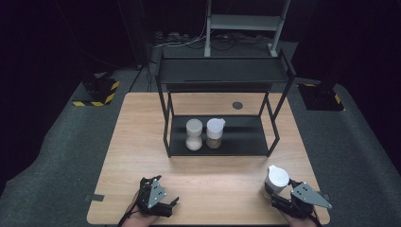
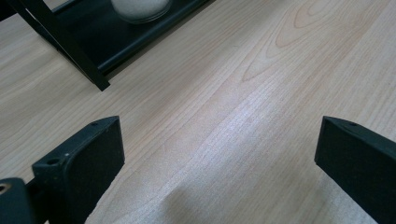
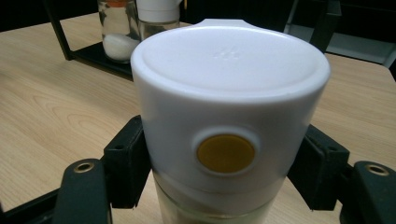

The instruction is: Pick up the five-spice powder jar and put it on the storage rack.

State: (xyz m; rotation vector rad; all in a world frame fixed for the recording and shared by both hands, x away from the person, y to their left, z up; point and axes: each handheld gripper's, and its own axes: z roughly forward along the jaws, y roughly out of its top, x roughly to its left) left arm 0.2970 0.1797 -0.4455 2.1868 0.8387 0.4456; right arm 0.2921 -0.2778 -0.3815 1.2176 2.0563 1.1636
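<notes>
right gripper (image 3: 224, 186) clamps white-lidded jar (image 3: 229, 116), yellow button on lid, pale contents. left gripper (image 2: 219, 163) wide, empty. shelf (image 1: 246, 142): two jars.

The table (image 1: 142, 142) is surfaced in pale wood-grain laminate, smooth with a soft sheen. The rack (image 1: 215, 73) is made of matt black metal. The jar (image 3: 224, 196) is formed of clear glass and is capped by a lid (image 3: 229, 70) of smooth, satin white plastic, into which a matt yellow button (image 3: 226, 153) is set.
</notes>
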